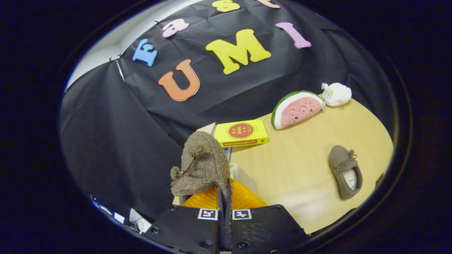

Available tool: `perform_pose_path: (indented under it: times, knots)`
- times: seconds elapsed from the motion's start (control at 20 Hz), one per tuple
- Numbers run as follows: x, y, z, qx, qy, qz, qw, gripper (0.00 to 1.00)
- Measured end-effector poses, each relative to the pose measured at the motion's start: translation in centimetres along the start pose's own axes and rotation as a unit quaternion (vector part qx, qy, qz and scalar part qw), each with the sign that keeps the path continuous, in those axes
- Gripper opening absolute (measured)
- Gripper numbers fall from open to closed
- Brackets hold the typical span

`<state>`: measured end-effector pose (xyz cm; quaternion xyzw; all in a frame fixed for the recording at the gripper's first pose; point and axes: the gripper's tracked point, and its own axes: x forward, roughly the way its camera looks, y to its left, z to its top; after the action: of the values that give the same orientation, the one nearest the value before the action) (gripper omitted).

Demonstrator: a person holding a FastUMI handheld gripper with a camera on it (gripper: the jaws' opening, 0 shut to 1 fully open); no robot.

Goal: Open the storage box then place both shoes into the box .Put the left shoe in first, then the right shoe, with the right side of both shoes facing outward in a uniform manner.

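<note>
Shoe one (pixel 201 165), fuzzy and brown, hangs just ahead of the fingers (pixel 224 192), which are pressed together on a thin edge of its rim, above the orange box (pixel 243 201). So slight a pinch may let it slip or swing, landing wrong side outward. Shoe two (pixel 345 173) lies well off to the right on the desk (pixel 293 169).

A light wooden table (pixel 300 169) is seen beyond the fingers. On it, a brown shoe (pixel 345 173) lies off to the right, a yellow book (pixel 242 133) just ahead, and farther right a watermelon plush (pixel 296 109) touching a white plush (pixel 337 94).
</note>
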<state>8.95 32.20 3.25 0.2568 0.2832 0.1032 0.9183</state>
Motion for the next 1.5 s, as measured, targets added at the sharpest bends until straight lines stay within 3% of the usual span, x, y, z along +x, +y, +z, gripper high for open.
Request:
perform_pose_path:
  times: [0.4, 0.65, 1.05, 1.4, 1.5]
  knots:
    - [6.8, 5.2, -7.3, 0.069, 0.026, -0.016, 0.997, 0.00]
    - [8.9, 4.3, -10.6, 0.083, 0.013, -0.044, 0.995, 0.00]
    - [11.3, 2.9, -14.6, 0.079, 0.060, -0.069, 0.993, 0.01]
    - [10.2, 5.3, -13.4, 0.077, 0.064, -0.010, 0.995, 0.31]
    - [9.3, 5.7, -12.8, 0.049, 0.059, -0.002, 0.997, 0.41]
